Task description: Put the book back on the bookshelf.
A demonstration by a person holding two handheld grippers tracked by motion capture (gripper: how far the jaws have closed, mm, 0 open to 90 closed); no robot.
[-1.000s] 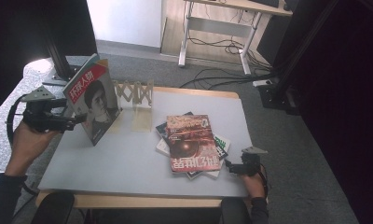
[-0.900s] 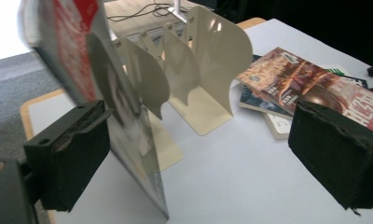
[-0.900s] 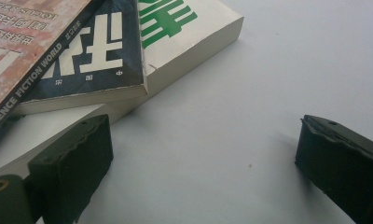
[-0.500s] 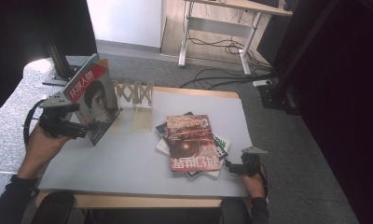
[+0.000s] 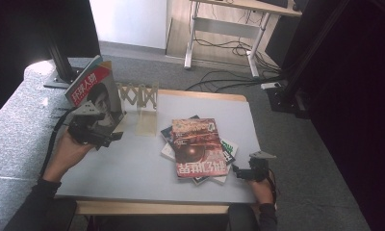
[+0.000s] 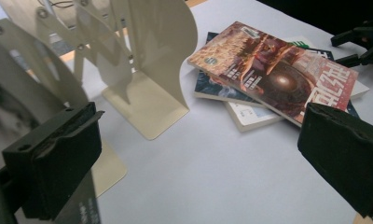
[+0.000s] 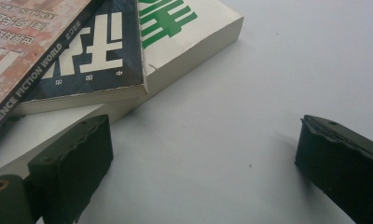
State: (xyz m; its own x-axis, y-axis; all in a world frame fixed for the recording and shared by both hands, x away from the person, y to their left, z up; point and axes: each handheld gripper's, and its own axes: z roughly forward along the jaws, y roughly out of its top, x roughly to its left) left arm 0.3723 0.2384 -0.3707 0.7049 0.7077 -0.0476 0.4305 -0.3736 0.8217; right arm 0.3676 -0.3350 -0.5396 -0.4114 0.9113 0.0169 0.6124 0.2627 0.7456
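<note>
- While the left gripper (image 5: 114, 132) hovers low by the table's (image 5: 133, 168) left edge, its jaws stand wide apart w/ nothing between them; they have just been opening.
- Magazine (image 5: 95, 91) w/ red title band stands tilted at the table's left-rear corner, leaning by the cream bookend rack (image 5: 138, 96), just behind the left gripper (touching or not: can't tell).
- Left gripper view: rack's flat foot (image 6: 147, 105) lies on the table between the jaws, farther off.
- Book stack (image 5: 196, 147) lies flat at mid-table, reddish sci-fi magazine (image 6: 278, 70) on top.
- Right gripper (image 5: 238, 171) sits at the near right edge, jaws wide, empty, just beside the stack's corner.
- Right gripper view: white book w/ green print (image 7: 184, 32) at the bottom of the stack, near one jaw.
</note>
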